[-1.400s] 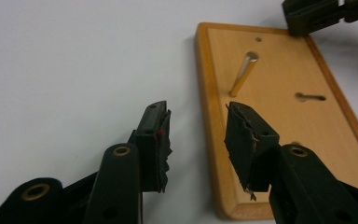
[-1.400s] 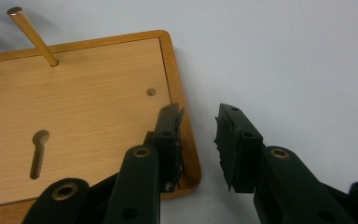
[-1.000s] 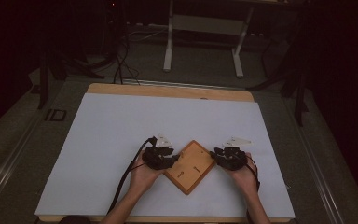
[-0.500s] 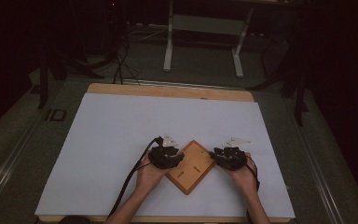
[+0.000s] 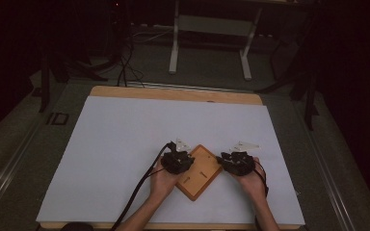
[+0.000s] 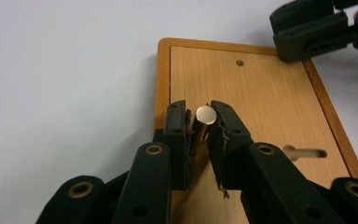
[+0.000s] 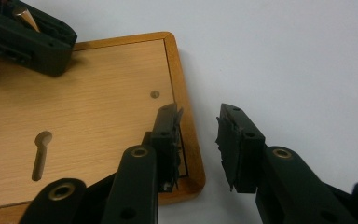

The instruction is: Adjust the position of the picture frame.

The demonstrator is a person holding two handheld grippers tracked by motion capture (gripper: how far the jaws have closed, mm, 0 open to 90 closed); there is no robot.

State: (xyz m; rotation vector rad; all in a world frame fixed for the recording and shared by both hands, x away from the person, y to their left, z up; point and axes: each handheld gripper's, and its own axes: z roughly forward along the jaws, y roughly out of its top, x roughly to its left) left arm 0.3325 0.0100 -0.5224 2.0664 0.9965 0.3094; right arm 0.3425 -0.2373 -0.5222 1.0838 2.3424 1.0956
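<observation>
1. Setup: a wooden board (image 5: 198, 172) sits turned like a diamond on the white sheet (image 5: 125, 144) covering the table, near the person's edge and a bit right of centre. Both hands are on it, one at each side.

2. Left gripper (image 6: 199, 122): the jaws have just been closing, and in the left gripper view they're now pinched on a small metal peg (image 6: 204, 116), which stands a little tilted between the pads at the board's left rim. You can see its round shiny end poking up between the tips. In the high view this gripper (image 5: 178, 161) sits over the board's left corner.

3. Right gripper (image 7: 199, 140): jaws apart, straddling the board's raised rim (image 7: 186, 135) near a corner. One jaw is over the wood and the other over the white sheet; I can't tell whether the inner pad touches the rim. Looks like it's there to steady the board rather than grab anything. From above it's at the board's right corner (image 5: 236, 163).

4. The board itself: there's a small round hole (image 6: 240, 62) towards the far end and a keyhole-shaped slot (image 6: 307, 152) off to the right of the peg.

5. Progress, my guess: the peg is gripped, so the pick-up part looks done. Whether it's coming out of the board or going in, I can't say. Carrying or seating it is what's left.
</observation>
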